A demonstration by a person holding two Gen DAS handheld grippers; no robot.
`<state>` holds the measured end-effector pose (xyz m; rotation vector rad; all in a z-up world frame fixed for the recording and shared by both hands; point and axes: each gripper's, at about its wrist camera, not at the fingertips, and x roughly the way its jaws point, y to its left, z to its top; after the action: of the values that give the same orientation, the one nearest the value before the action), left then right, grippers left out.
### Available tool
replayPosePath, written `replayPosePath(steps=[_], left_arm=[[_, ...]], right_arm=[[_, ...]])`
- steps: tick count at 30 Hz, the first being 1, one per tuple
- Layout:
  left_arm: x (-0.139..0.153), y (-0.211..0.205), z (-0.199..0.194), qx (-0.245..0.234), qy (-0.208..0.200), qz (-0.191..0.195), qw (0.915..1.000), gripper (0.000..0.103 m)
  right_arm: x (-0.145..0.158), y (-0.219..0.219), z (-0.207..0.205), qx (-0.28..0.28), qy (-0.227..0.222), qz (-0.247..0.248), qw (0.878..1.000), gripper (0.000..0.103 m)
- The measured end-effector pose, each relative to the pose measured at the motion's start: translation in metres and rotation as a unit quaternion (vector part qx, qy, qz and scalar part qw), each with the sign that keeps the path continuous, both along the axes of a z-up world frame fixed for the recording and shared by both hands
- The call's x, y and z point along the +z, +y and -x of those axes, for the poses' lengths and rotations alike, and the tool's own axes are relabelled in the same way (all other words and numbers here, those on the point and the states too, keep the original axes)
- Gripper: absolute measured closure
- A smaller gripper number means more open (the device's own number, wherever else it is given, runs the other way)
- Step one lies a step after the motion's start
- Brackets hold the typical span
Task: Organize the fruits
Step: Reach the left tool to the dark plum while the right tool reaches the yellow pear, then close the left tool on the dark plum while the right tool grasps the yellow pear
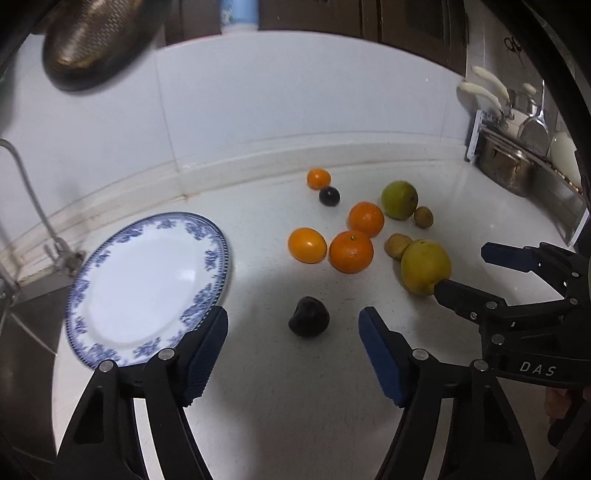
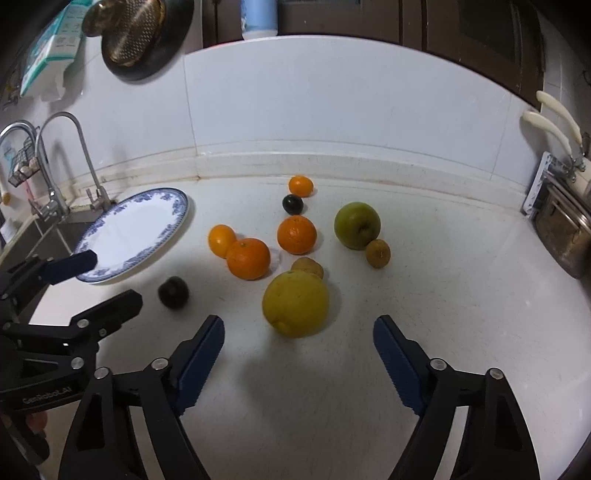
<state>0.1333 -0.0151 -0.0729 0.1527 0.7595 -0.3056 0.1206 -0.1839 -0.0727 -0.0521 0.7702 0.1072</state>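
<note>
A dark plum (image 1: 308,321) lies on the white counter, level with the tips of my left gripper (image 1: 293,317), which is open and not touching it. A large yellow fruit (image 2: 295,302) sits just ahead of my right gripper (image 2: 299,323), also open, with gaps on both sides. Behind them lie several oranges (image 1: 351,251), a green apple (image 2: 356,225), a second, smaller dark plum (image 2: 293,204) and two small brown fruits (image 2: 377,253). A blue-patterned white plate (image 1: 147,288) rests empty at the left, partly over the sink edge. Each view shows the other gripper at its side: the right gripper (image 1: 463,271) and the left gripper (image 2: 112,277).
The sink with two faucets (image 2: 85,155) is at the left, beside the plate (image 2: 133,232). A metal rack holding a pot (image 1: 513,166) and white-handled tools stands at the right. A colander (image 2: 129,33) hangs on the tiled wall. Bare counter lies in front of the fruit.
</note>
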Motion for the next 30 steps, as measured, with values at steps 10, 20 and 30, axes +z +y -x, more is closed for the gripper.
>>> replayPosePath(steps=[10,20,30], left_arm=[[-0.023,-0.011,-0.026,-0.025,0.050,0.005,0.9984,0.053],[-0.036,-0.013,-0.035,-0.031,0.079,0.009,0.9963,0.071],[-0.034,-0.009,-0.035,-0.027,0.079,0.025,0.9962,0.074]], right_arm=[[-0.021,0.002,-0.024,0.013,0.035,-0.010,0.999,0.035],[-0.031,0.005,-0.036,0.016,0.041,-0.001,0.999,0.046],[-0.032,0.005,-0.038,0.012,0.043,-0.006,0.999,0.053]])
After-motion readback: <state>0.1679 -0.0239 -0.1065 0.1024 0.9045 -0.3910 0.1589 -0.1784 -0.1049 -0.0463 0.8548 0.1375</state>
